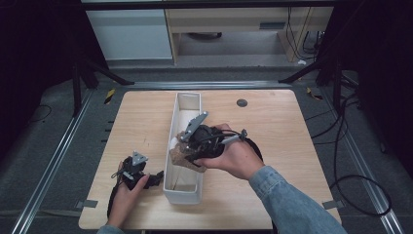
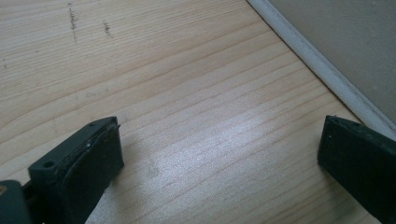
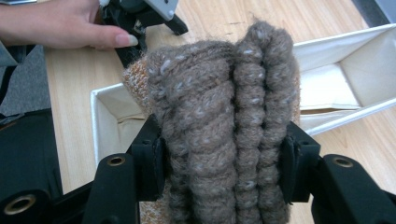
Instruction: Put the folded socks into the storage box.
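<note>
Right tongs [image 3: 224, 168] clamped on a folded brown knit [image 3: 224, 116], bunched upright between the pads, held just over the near end of the white bin [image 1: 182, 195]. Bin runs lengthwise away from the person; knit sits above its opening, so the drop is straight down. Left tongs [image 2: 219, 154] apart, empty, resting on the surface [image 2: 187, 70] just left of the bin wall. Knit's lower end hidden; bin's inside partly blocked.

right gripper [image 3: 223, 161] | jaws clamp folded knit [image 3: 224, 116] | above white bin [image 3: 336, 56]
</note>
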`<state>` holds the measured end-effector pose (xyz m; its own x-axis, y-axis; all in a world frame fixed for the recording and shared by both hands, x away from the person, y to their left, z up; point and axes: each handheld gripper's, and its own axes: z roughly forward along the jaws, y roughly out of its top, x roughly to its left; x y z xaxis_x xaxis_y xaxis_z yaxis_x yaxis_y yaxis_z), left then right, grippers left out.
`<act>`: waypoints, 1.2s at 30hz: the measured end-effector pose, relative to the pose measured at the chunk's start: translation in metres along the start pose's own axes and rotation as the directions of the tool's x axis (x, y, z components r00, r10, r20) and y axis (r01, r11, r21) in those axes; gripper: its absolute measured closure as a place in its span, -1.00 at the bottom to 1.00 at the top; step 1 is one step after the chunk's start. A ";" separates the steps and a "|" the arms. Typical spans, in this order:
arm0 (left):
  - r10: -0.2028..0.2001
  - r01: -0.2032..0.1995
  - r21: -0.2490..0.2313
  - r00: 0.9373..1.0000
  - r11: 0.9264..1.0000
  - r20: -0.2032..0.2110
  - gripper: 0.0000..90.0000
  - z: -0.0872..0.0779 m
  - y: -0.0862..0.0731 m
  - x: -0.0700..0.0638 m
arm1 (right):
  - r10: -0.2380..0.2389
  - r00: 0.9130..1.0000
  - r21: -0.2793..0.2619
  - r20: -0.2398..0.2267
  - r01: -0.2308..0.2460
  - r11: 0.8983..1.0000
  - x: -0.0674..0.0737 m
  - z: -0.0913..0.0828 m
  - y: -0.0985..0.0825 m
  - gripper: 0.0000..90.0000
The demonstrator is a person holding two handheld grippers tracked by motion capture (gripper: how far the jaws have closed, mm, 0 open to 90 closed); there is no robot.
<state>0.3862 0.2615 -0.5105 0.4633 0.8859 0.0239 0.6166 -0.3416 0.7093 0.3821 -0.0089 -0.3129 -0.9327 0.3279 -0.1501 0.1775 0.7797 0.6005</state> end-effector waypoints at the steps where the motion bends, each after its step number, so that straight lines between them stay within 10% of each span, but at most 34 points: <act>1: 0.000 0.000 0.000 1.000 1.000 0.000 -1.00 0.000 0.000 0.000 | 0.000 1.000 0.004 0.001 0.000 1.000 0.001 0.001 0.000 0.01; 36: -0.001 0.001 -0.001 1.000 1.000 0.000 -1.00 0.000 0.000 0.000 | -0.029 0.998 0.052 -0.062 0.032 0.998 0.018 0.017 0.004 0.00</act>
<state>0.3862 0.2614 -0.5105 0.4626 0.8863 0.0228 0.6167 -0.3402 0.7099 0.3710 0.0094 -0.3265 -0.9551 0.2715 -0.1185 0.1635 0.8167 0.5534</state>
